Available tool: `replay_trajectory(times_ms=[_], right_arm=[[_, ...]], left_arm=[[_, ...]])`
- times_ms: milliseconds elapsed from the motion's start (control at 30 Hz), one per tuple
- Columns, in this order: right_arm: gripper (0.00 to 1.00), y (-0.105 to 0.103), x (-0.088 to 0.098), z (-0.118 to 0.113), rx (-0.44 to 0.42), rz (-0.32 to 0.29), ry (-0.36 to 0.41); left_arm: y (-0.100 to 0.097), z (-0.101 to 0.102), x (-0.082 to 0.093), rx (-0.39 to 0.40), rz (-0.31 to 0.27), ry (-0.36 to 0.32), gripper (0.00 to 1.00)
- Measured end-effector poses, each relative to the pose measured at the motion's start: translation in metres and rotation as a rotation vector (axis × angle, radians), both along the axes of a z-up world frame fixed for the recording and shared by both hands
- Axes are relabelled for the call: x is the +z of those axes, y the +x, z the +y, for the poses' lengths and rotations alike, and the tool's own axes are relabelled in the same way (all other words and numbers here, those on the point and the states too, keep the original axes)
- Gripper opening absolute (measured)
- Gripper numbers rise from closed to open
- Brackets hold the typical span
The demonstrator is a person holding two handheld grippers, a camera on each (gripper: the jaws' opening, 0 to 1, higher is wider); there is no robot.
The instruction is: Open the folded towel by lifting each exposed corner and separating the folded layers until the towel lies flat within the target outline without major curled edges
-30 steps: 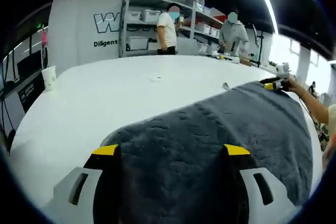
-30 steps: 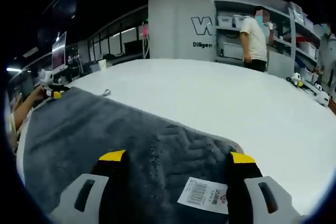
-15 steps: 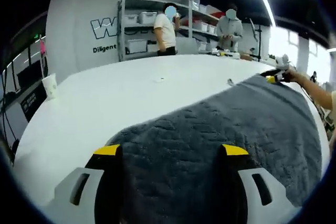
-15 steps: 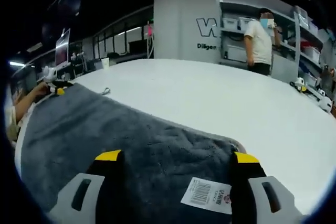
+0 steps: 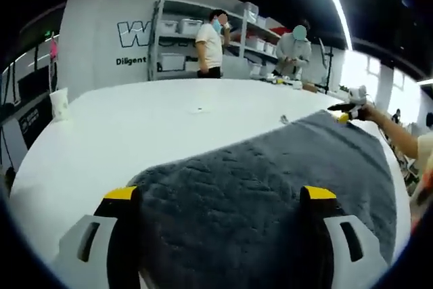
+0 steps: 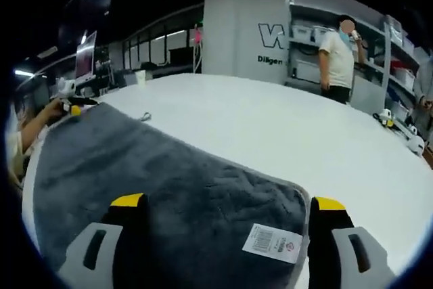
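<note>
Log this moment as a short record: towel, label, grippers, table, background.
towel: grey towel spread on the table, running between both grippers
label: white barcode tag near the corner at the right gripper
left gripper: jaws apart, one each side of the towel end, open
right gripper: open, jaws apart, one each side of the towel corner
table: white table, paper cup at its far edge
background: shelves, two people standing
</note>
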State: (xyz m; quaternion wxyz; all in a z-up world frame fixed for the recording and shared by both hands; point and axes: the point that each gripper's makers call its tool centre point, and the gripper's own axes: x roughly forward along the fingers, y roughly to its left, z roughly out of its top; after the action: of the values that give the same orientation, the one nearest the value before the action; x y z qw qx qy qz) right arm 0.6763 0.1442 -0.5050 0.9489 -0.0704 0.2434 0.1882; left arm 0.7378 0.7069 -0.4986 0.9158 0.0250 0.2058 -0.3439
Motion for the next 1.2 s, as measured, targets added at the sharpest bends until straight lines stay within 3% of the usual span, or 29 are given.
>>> replay_trajectory(times_ms=[100,233,533,767,900,1000,1200], right_arm=[[0.99,-0.012,0.009,0.002,-0.01,-0.004,-0.009],[0.99,-0.036,0.016,0.01,-0.006,0.018,-0.032],[0.99,-0.082,0.039,0.035,0.044,0.01,-0.067],[0.99,-0.108,0.062,0.044,0.065,-0.034,-0.08],[0.99,-0.122,0.071,0.046,0.067,-0.059,-0.076],[0.99,-0.131,0.07,0.047,0.059,-0.068,-0.077],[0.99,-0.153,0.049,0.051,0.015,-0.045,-0.046]], left_arm=[[-0.009,0.008,0.015,0.028,-0.01,-0.05,1.0],[-0.028,0.018,0.025,0.051,0.011,-0.051,1.0],[-0.078,0.034,0.046,0.061,-0.002,-0.055,1.0],[-0.123,0.041,0.05,0.059,0.007,-0.012,1.0],[-0.139,0.044,0.052,0.072,-0.004,-0.007,1.0],[-0.149,0.044,0.049,0.087,-0.011,0.002,1.0],[-0.17,0.029,0.026,0.09,0.0,0.007,1.0]])
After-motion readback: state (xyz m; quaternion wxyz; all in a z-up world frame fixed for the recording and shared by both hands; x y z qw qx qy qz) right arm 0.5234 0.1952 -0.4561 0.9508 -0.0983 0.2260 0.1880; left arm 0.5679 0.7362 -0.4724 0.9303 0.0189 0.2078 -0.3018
